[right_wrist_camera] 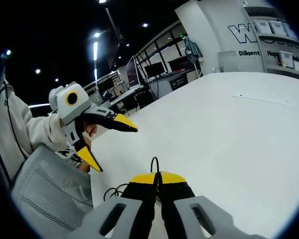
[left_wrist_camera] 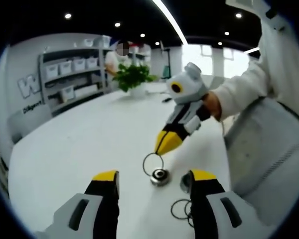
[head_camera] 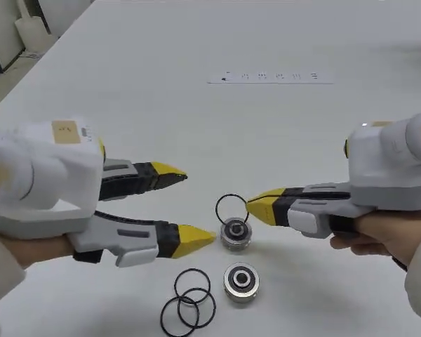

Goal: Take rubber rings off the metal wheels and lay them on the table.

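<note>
Head view: the left gripper [head_camera: 184, 205] reaches in from the left of the frame, jaws wide apart with nothing between them. From the right, the right gripper [head_camera: 256, 207] has its yellow tips closed on a ring [head_camera: 220, 202], pinching the loop's right side. The ring stands up, its lower edge at the top of a wheel [head_camera: 235, 232] on the white table [head_camera: 196, 105]. Whether it has come free of the wheel cannot be told. A second wheel [head_camera: 240, 281] sits just below it in the frame, and three loose rings [head_camera: 189, 300] lie overlapping at lower left of that.

Left gripper view: its own jaws rise well apart at the bottom. The right gripper [left_wrist_camera: 164, 144] comes down from the upper right, the ring [left_wrist_camera: 145, 162] hanging under its tip onto the wheel [left_wrist_camera: 160, 178]. The second wheel [left_wrist_camera: 185, 183] is half hidden behind the right-hand jaw, with the loose rings [left_wrist_camera: 179, 209] below.

Right gripper view: its own jaws are pressed together at bottom centre, a strand of the ring [right_wrist_camera: 154, 163] rising from between them. The left gripper [right_wrist_camera: 111, 144] gapes open at left.
</note>
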Tool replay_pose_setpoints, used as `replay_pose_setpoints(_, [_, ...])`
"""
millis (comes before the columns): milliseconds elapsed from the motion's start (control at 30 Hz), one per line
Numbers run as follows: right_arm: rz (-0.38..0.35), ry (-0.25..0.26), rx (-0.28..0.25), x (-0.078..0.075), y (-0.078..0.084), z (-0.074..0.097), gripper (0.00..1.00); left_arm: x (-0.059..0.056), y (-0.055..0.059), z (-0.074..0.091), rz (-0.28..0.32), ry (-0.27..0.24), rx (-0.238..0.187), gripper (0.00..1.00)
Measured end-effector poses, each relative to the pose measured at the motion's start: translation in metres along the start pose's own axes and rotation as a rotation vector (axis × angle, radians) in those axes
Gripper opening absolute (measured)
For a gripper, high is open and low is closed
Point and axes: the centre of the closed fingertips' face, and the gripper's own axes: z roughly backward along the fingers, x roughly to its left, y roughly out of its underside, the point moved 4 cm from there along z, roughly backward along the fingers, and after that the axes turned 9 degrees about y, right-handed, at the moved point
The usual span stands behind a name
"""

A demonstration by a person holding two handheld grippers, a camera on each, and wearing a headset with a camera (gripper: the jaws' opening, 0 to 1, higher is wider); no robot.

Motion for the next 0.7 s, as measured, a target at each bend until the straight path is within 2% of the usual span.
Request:
replay_pose_setpoints(367, [0.006, -0.025, -0.04, 0.018, -0.015, 0.008, 0.0, -0.01, 0.002, 0.028, -0.009, -0.039, 0.009, 0.63])
replay_pose_setpoints(533, [-0.003, -0.04, -0.051, 0.03, -0.016, 0.012, 0.0, -0.013, 0.003, 0.042, 0.003, -0.071, 0.0, 0.65])
replay_pose_setpoints(700, [-0.001, -0.057, -0.047, 0.038, -0.016, 0.015, 0.0, -0.021, 0.005, 0.051, 0.006, -0.085, -0.005, 0.67])
